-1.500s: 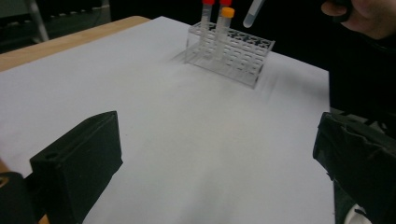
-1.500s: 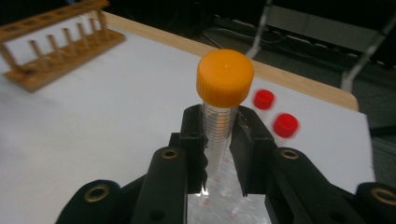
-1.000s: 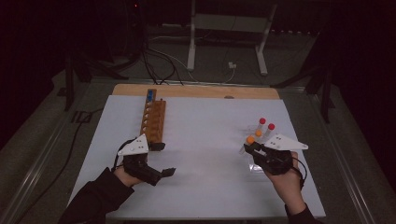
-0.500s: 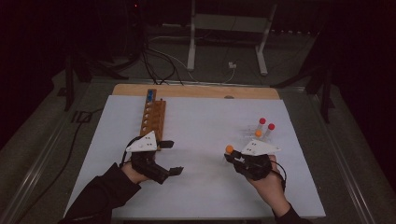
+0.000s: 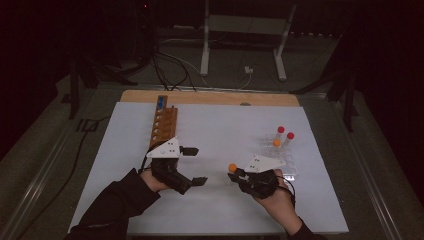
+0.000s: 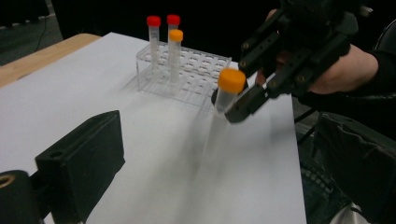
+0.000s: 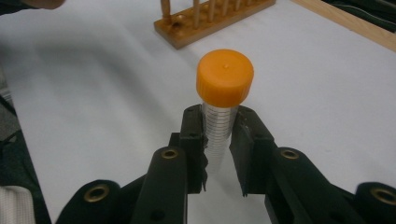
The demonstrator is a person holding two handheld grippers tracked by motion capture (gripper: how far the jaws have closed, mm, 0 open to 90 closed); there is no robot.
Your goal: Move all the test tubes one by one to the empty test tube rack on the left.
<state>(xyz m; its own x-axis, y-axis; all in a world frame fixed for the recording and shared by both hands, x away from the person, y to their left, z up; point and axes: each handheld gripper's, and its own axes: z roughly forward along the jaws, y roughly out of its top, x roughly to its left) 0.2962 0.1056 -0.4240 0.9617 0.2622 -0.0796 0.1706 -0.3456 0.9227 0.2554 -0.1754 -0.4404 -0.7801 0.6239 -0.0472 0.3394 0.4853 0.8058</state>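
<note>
Left gripper [image 5: 192, 165] jaws spread wide, nothing between them, near the sheet's [image 5: 215, 125] front edge, just off the near end of the wooden rack [image 5: 163, 125]. Right gripper [image 5: 234, 175] clamped on an orange-capped tube [image 7: 223, 105], held just below the cap, tube lifted off the sheet, mid-front. Clear rack [image 5: 280, 150] sits toward the right edge with two red-capped tubes [image 6: 153, 35] and one orange-capped tube [image 6: 175, 49] upright.

Dim room, dark surroundings; the white table [image 5: 215, 130] catches overhead light, soft shadows, slight blur below the orange-capped tube [image 6: 228, 91].
</note>
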